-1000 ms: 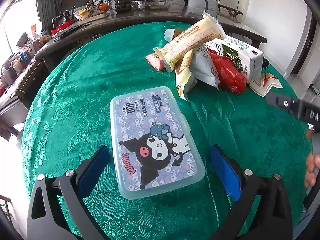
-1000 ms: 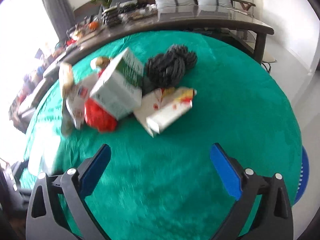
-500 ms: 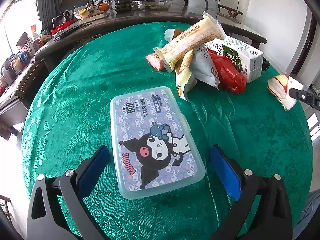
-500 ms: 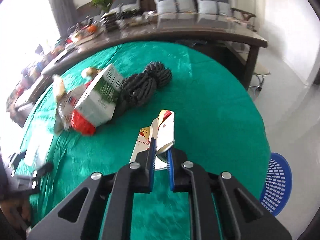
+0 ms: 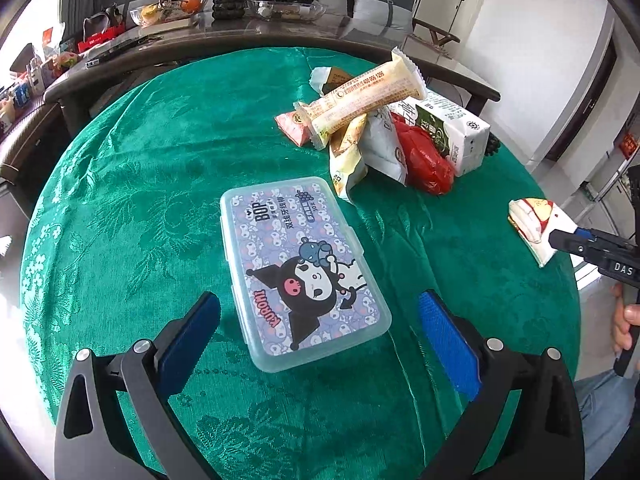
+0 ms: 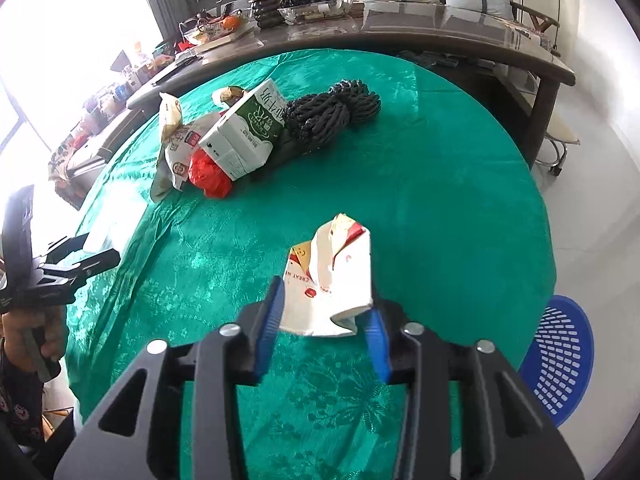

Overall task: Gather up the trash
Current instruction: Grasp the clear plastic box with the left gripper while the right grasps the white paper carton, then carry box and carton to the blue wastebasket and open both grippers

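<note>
A pile of trash lies on the round green table [image 5: 120, 184]: a long beige wrapper [image 5: 360, 92], a white and green carton [image 5: 452, 132], a red bag [image 5: 424, 160]. The pile also shows in the right wrist view [image 6: 224, 144]. My right gripper [image 6: 324, 320] is half open, and a white and red paper wrapper [image 6: 336, 276] sits between its pads, above the table near its right edge. The wrapper also shows in the left wrist view [image 5: 536, 224]. My left gripper [image 5: 316, 332] is open and empty, hovering over a clear Kuromi box [image 5: 300, 268].
A blue perforated basket [image 6: 560, 360] stands on the floor beside the table at the right. A dark coiled rope [image 6: 332, 112] lies behind the carton. A long brown counter [image 6: 400, 28] with clutter runs behind the table.
My right gripper went from open to tightly shut on the wrapper and lifted it. Now its jaws have parted again around the wrapper. The left gripper has not moved.
</note>
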`<state>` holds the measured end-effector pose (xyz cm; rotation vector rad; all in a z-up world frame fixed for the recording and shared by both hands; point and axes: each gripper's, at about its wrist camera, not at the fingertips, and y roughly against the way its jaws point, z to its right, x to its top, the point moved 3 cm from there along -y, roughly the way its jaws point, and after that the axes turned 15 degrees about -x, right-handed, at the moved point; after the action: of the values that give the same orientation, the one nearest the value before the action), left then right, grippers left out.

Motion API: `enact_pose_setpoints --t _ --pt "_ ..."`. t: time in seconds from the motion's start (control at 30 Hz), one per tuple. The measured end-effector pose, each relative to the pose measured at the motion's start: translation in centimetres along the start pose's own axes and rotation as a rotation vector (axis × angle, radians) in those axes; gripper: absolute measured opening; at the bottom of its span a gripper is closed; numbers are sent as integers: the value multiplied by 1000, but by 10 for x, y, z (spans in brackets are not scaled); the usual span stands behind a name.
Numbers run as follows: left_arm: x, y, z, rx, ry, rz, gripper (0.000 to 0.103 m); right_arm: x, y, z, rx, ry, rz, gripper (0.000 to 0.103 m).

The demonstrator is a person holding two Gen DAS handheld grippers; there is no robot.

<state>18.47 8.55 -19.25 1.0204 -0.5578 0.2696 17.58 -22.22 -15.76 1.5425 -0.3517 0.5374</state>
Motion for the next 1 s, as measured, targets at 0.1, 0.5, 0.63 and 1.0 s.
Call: enact_pose_setpoints --t 0.1,0.5,0.63,1.0 --pt "2 2 -2 -37 17 -12 98 6 -1 3 21 -43 -6 39" --pt "14 -2 -5 37 -4 -48 70 7 14 11 14 -66 7 8" --pt "7 4 12 -9 -45 -39 68 5 29 27 31 -100 41 8" --pt "25 -40 157 -282 -155 -68 65 -29 58 160 -103 -269 77 8"
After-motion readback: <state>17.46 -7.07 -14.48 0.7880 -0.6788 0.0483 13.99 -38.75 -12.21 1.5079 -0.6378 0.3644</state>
